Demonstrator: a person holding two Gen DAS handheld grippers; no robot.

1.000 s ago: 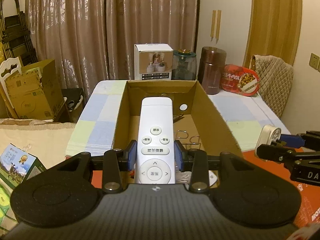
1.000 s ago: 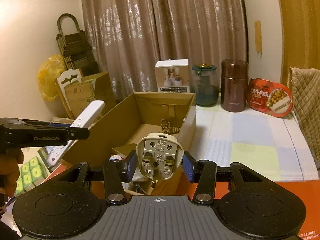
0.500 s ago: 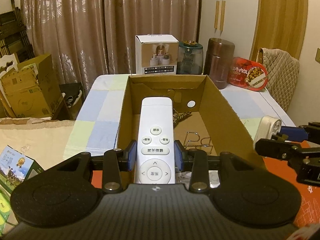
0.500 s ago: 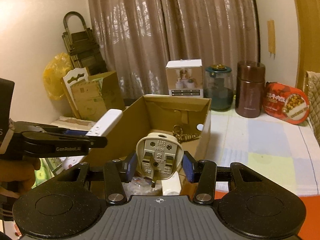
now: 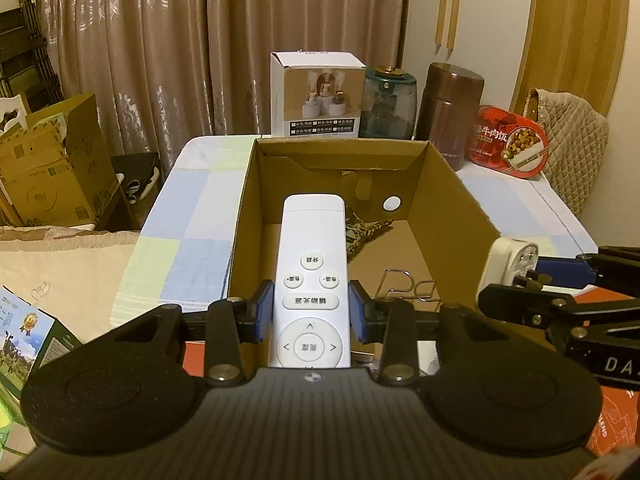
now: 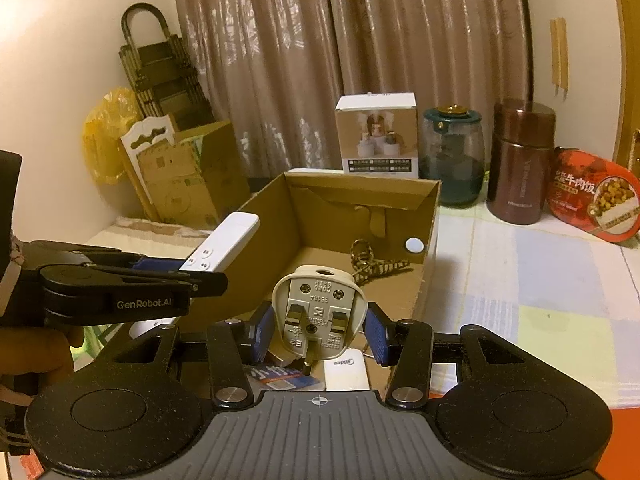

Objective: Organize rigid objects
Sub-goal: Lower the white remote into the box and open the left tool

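In the left wrist view, the left gripper [image 5: 311, 312] is clamped on a white remote [image 5: 311, 276], which reaches out over the open cardboard box [image 5: 452, 200]; a keychain [image 5: 366, 229] and a wire piece [image 5: 404, 284] lie on the box floor, and the right gripper [image 5: 520, 272] shows at the right edge with the plug [image 5: 510, 260]. In the right wrist view, the right gripper [image 6: 318, 330] is clamped on a beige plug [image 6: 318, 312] just above the box's near end, with the left gripper [image 6: 200, 276] and remote [image 6: 224, 246] to its left over the box wall.

"GenRobot.AI" on left tongs [image 6: 132, 280]; "CORD GRIP" on plug [image 6: 319, 312]; perhaps "Midea" on white remote [image 6: 346, 374].
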